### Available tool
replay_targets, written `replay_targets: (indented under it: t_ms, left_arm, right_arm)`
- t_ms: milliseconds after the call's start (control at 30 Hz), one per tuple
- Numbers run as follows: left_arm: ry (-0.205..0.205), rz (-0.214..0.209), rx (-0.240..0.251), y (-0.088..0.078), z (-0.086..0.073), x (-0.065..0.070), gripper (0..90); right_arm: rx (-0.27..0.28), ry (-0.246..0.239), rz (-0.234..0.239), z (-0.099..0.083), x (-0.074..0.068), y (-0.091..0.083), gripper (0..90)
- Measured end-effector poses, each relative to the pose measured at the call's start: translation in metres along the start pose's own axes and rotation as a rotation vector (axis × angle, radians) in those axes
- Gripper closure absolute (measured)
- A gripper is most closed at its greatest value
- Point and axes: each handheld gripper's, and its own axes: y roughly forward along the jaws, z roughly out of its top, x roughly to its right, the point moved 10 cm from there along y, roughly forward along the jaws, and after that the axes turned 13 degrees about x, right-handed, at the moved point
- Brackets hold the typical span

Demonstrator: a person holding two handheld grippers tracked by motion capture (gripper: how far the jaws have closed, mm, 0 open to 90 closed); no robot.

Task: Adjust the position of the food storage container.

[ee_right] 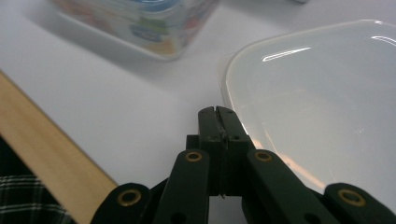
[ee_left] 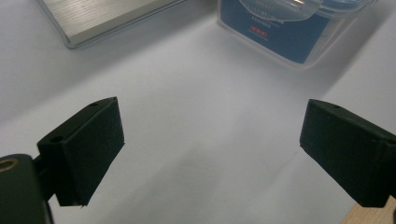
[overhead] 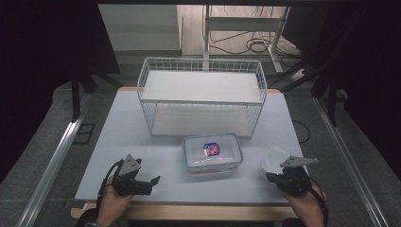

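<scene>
1. Your right gripper (overhead: 273, 178) sits at the lower right of the high view with its jaws pressed together on nothing. In the right gripper view the closed tips (ee_right: 218, 116) rest just beside the edge of the clear lid (ee_right: 322, 102), at its lower left.
2. The lid (overhead: 274, 160) lies flat on the table (overhead: 118, 142), just right of the box (overhead: 213, 152), touching or nearly touching the right gripper. Your right hand is much the nearer one to it.
3. The box sits at centre frame, its long axis left to right, and holds a small colourful packet (overhead: 212, 149).
4. Your left gripper (overhead: 152, 180), at the lower left, has its jaws spread wide over bare table. In the left gripper view the box (ee_left: 289, 32) is at the upper right, well apart.
5. The wire basket (overhead: 201, 97) behind the box is empty on both levels.
6. The lid probably goes left onto the box, so you need to part the right jaws before taking its rim.
</scene>
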Motion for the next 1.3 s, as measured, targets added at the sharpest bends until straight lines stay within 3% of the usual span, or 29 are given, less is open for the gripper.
replay_targets:
  t_ms: [267, 400, 567, 700, 833, 867, 933, 1000, 1133, 1300]
  left_arm:
    - [-0.014, 0.002, -0.013, 0.001, -0.002, 0.000, 6.6]
    - [-0.033, -0.001, -0.025, 0.002, -0.002, 0.000, 7.1]
    - [-0.063, -0.037, -0.014, 0.006, 0.007, 0.004, 8.6]
    - [-0.062, -0.047, 0.016, 0.013, 0.022, 0.002, 19.4]
    - [-0.065, -0.061, 0.022, 0.019, 0.030, 0.001, 44.4]
    - [-0.068, -0.075, 0.013, 0.024, 0.032, 0.002, 44.4]
    - [-0.068, -0.083, 0.005, 0.032, 0.036, 0.002, 60.7]
    - [-0.076, -0.101, 0.002, 0.040, 0.040, 0.003, 68.6]
    - [-0.087, -0.116, -0.004, 0.059, 0.046, 0.004, 78.6]
    - [-0.089, -0.127, -0.018, 0.076, 0.049, 0.005, 81.7]
  right_arm:
    - [0.029, 0.031, -0.060, 0.002, 0.028, -0.001, 89.3]
    - [0.051, 0.038, -0.053, 0.006, 0.024, -0.001, 89.0]
    - [0.091, 0.044, -0.033, 0.018, 0.017, 0.004, 88.0]
    - [0.093, 0.030, -0.001, 0.029, 0.007, 0.019, 87.6]
    - [0.086, -0.005, 0.013, 0.040, 0.000, 0.033, 87.9]
    - [0.085, -0.014, 0.011, 0.043, -0.001, 0.038, 88.2]
    - [0.075, -0.027, 0.003, 0.053, -0.001, 0.053, 88.9]
    - [0.068, -0.027, -0.004, 0.058, -0.001, 0.064, 89.0]
    - [0.042, -0.025, -0.028, 0.064, 0.001, 0.081, 89.1]
    - [0.030, -0.023, -0.045, 0.070, 0.003, 0.095, 89.1]
